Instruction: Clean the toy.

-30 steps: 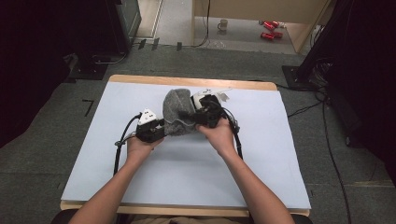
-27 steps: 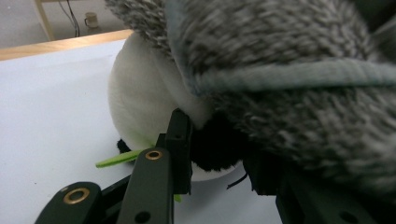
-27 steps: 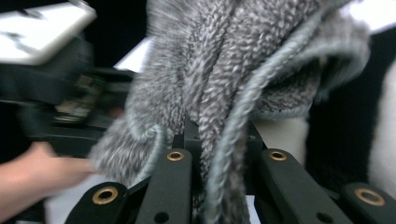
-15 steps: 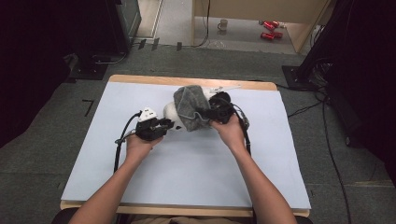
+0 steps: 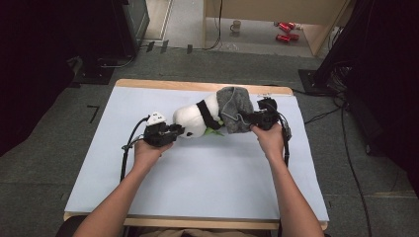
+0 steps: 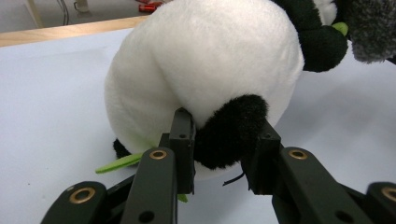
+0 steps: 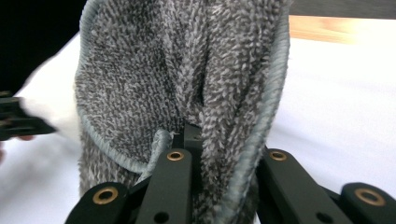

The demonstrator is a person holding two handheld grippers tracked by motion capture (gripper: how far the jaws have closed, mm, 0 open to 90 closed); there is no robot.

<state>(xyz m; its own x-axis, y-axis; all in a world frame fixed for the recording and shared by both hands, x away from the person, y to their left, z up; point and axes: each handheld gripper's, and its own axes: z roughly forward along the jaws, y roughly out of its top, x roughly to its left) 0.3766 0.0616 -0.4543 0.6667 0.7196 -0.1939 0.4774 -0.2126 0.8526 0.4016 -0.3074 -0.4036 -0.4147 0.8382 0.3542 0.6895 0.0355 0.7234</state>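
Your left gripper point(image 5: 174, 131) is clamped on a black limb of the plush panda point(image 5: 197, 118), which lies mid-table on the pale blue mat point(image 5: 197, 187). Your right gripper point(image 5: 251, 120) is pinched on the grey towel point(image 5: 234, 108) draped over the panda's far end. No readable writing shows; the near mat lies open, and the towel sits just short of the table's far wooden edge point(image 5: 163, 85).

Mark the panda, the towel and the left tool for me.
panda point(image 5: 193, 120): high view, white body.
towel point(image 5: 233, 112): high view, grey folds over the panda's far end.
left tool point(image 6: 223, 143): left gripper view, between the tips, on the panda's black paw.
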